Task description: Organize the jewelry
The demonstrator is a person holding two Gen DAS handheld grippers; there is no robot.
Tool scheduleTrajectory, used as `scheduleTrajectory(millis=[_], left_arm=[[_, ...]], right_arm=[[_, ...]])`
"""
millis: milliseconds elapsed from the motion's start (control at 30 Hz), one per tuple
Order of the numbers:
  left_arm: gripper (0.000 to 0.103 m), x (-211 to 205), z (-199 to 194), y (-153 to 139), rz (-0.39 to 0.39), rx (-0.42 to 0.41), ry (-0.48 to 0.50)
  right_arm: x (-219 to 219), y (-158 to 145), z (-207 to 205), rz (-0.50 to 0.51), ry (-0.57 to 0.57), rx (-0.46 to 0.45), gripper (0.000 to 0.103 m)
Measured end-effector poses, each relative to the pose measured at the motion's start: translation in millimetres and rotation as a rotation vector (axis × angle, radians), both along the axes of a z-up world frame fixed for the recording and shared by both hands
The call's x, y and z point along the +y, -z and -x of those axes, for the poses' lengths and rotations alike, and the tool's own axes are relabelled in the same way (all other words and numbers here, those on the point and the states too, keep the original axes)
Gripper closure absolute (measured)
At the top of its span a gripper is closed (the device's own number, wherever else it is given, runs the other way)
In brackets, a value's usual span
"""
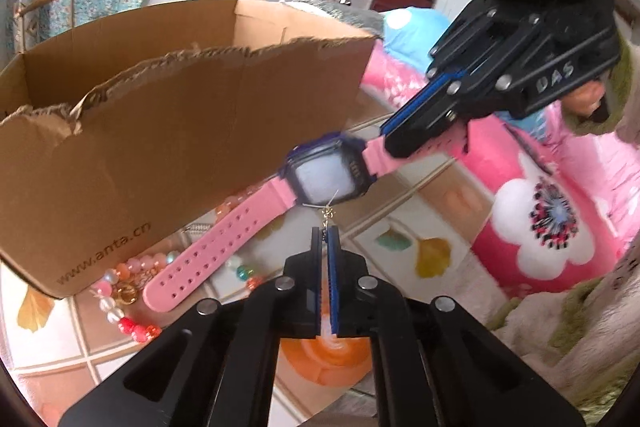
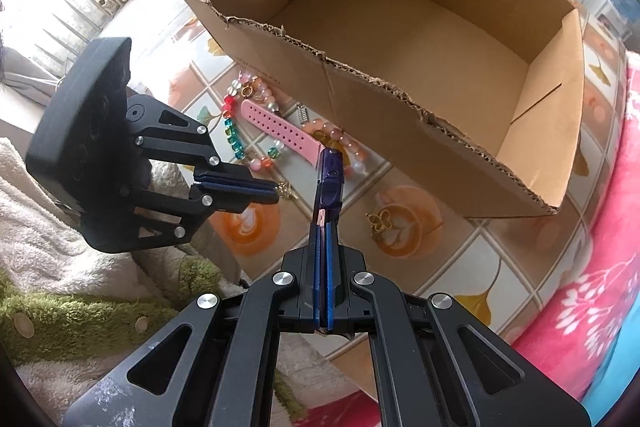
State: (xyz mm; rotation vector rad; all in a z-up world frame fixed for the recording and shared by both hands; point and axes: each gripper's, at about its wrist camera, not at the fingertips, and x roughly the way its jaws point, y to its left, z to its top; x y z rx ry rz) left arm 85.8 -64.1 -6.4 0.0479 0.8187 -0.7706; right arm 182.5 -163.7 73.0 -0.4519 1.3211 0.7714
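Pick-up stage: the right gripper (image 2: 324, 223) clamps the pink watch (image 1: 320, 175) by its strap above the tiled mat, the left gripper (image 1: 325, 235) pinches a small gold earring (image 1: 329, 214), and next both loads likely go into the empty cardboard box (image 2: 400, 39).

Your left tongs (image 1: 325, 239) and right tongs (image 2: 325, 223) are matte black plastic linkages joined by round silver screw heads. Each ends in narrow black fingers (image 1: 316, 247) faced with ridged blue pads. The right one's body carries raised lettering reading "UAS".
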Motion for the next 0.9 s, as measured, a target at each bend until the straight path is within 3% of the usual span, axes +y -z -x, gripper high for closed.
scheduleTrajectory(millis=[33,100,167,233,400,533,800,900], left_arm=[[0.097,0.4,0.4,1.2,0.000,0.008,0.005],[0.080,1.7,2.2,1.5,-0.007,0.010,-0.001],[0.055,3.5,5.8,-0.6,-0.009,-0.011,0.004],[0.047,4.8,9.8,-4.0,-0.015,-0.036,0.008],[0.047,12.8,8.4,-6.8,-0.077,-0.101,-0.063],[0.047,9.2,2.1,-0.8,-0.225,-0.194,-0.122],[0.047,-7.2,-10.3,10.8,-0.366,-0.304,-0.089],[0.050,-7.3,-9.6,12.8,-0.386,-0.326,-0.083]], right_arm=[[0.5,-0.7,-0.1,0.007,-0.003,-0.012,0.103],[2.6,-1.7,1.3,0.018,-0.012,-0.032,0.103],[4.3,-3.4,2.5,0.023,-0.019,-0.044,0.103],[6.4,-5.3,3.0,0.035,-0.030,-0.066,0.103],[14.5,-16.5,6.4,0.065,-0.075,-0.144,0.103],[23.9,-32.8,11.3,0.081,-0.119,-0.211,0.103],[54.1,-53.3,46.4,0.216,-0.309,-0.417,0.103],[61.8,-63.5,62.4,0.245,-0.368,-0.492,0.103]])
